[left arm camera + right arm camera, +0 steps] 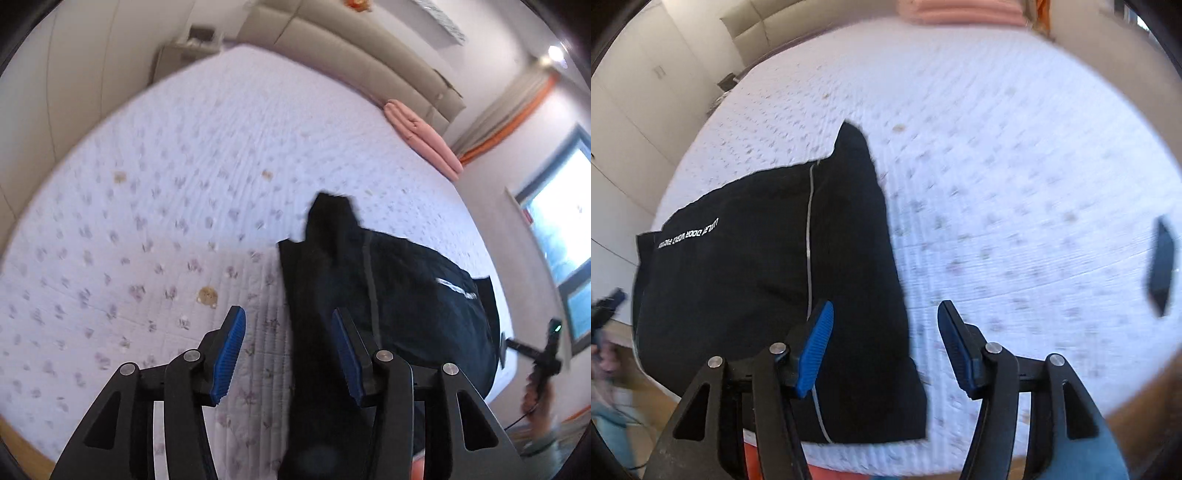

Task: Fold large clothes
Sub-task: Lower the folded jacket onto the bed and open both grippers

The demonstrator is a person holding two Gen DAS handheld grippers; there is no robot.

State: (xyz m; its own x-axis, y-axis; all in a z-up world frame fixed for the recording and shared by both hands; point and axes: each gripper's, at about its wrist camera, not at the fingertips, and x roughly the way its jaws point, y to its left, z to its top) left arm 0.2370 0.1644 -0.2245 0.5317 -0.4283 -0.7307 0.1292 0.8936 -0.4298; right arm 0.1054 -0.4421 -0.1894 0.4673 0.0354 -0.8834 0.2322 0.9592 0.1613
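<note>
A black garment (391, 295) with white lettering and a grey zip line lies folded on the bed (177, 192) near its front edge. It also shows in the right wrist view (757, 266). My left gripper (288, 354) is open and empty, above the garment's left edge. My right gripper (886, 347) is open and empty, above the garment's right edge. In the left wrist view the right gripper (543, 350) shows blurred at the far right. In the right wrist view the left gripper (605, 310) shows blurred at the far left.
The bed has a white quilt with small flower prints (1015, 166). A folded pink blanket (424, 136) lies by the beige headboard (369, 62). A dark flat object (1161, 266) lies on the quilt at the right. A window (565, 236) is to the right.
</note>
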